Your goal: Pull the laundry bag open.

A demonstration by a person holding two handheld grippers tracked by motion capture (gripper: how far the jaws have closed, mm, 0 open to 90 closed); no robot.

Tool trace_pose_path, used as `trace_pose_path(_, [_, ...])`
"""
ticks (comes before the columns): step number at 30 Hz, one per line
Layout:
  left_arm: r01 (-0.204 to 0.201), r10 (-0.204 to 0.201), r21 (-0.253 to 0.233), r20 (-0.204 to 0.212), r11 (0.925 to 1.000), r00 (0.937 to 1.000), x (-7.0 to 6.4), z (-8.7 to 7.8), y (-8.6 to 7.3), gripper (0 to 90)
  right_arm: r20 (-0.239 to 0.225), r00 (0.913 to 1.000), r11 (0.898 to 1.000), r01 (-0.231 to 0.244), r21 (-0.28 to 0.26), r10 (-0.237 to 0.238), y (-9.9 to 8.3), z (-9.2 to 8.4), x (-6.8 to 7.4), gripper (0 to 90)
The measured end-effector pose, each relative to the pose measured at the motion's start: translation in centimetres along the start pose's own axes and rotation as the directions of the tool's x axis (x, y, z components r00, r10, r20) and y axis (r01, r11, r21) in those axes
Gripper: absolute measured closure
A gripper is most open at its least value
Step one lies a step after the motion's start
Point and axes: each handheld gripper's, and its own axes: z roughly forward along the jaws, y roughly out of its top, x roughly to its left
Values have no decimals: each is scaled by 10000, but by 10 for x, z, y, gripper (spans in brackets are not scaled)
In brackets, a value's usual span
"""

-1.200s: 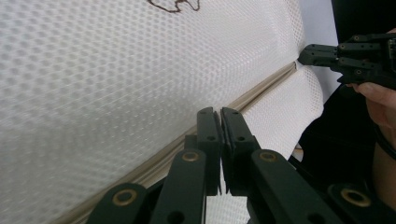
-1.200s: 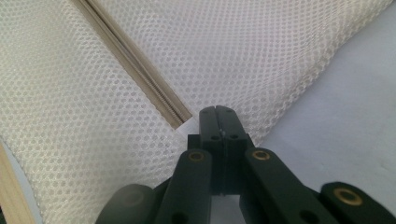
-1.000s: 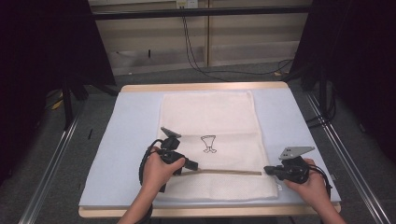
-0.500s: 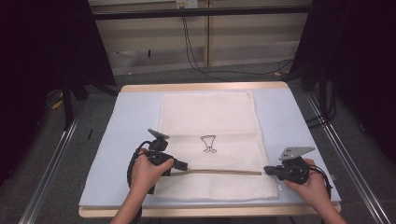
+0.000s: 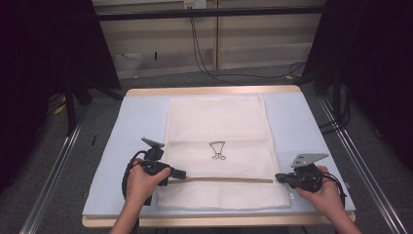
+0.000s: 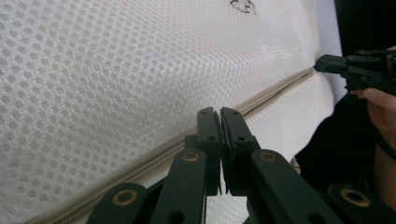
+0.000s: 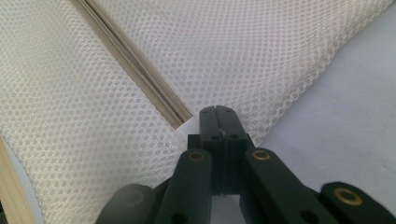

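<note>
Mesh bag (image 5: 216, 146) lies flat mid-frame on the desk (image 5: 122, 161); left tongs (image 5: 184, 174) and right tongs (image 5: 277, 178) are clenched at opposite ends of its zipper (image 5: 229, 179), lower frame.

Left gripper (image 6: 220, 114) jaw tips cover the zipper (image 6: 275, 91) where they meet it; a pull, if pinched, is hidden. Small print (image 5: 217, 149) on mesh bag (image 5: 214, 122) too small to read.
</note>
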Motion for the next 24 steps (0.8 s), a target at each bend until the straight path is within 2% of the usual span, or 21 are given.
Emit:
trace_pose_path(2, [-30,29,-52,-201,10000,9998,1,-1,-1,872,8,10000,10000,-8,7,8,0,0,0,900])
trace_pose_path(3, [91,-91,21,-1,10000,10000,2,-3,-2,872,4,10000,10000,-9,-2,9,0,0,0,900])
trace_pose_path(5, [18,-20,-82,-219,10000,9998,4,-4,-4,873,-8,10000,10000,-20,-15,20,0,0,0,900])
trace_pose_path(9, [282,-285,-184,-169,9994,9995,8,-11,-7,873,-79,10000,10000,-1,-20,0,0,0,-1,900])
trace_pose_path(11, [217,-222,-225,-205,9995,9995,12,-15,-9,873,-83,10000,10000,-16,-44,15,0,0,0,900])
trace_pose_path(14, [393,-399,-291,-228,9988,9989,13,-19,-12,873,-83,10000,10000,-18,-21,18,0,0,-1,900])
trace_pose_path(16, [310,-321,-320,-318,9990,9990,16,-22,-13,873,-43,10000,10000,-11,4,11,0,0,0,900])
trace_pose_path(17, [353,-360,-347,-198,9988,9992,17,-23,-13,873,-73,10000,10000,-19,-24,19,0,0,0,900])
trace_pose_path(20, [399,-412,-451,-288,9982,9987,19,-26,-15,873,-61,10000,10000,-39,-67,38,0,0,0,900])
trace_pose_path(22, [555,-562,-482,-136,9973,9983,20,-27,-16,873,-48,10000,10000,-15,-42,15,0,0,0,900])
trace_pose_path(23, [466,-473,-430,-140,9980,9988,22,-28,-16,873,-81,10000,10000,-26,-47,26,0,0,0,900])
trace_pose_path(24, [394,-409,-414,-365,9984,9985,22,-29,-17,873,-83,10000,10000,-18,-51,17,0,0,0,900])
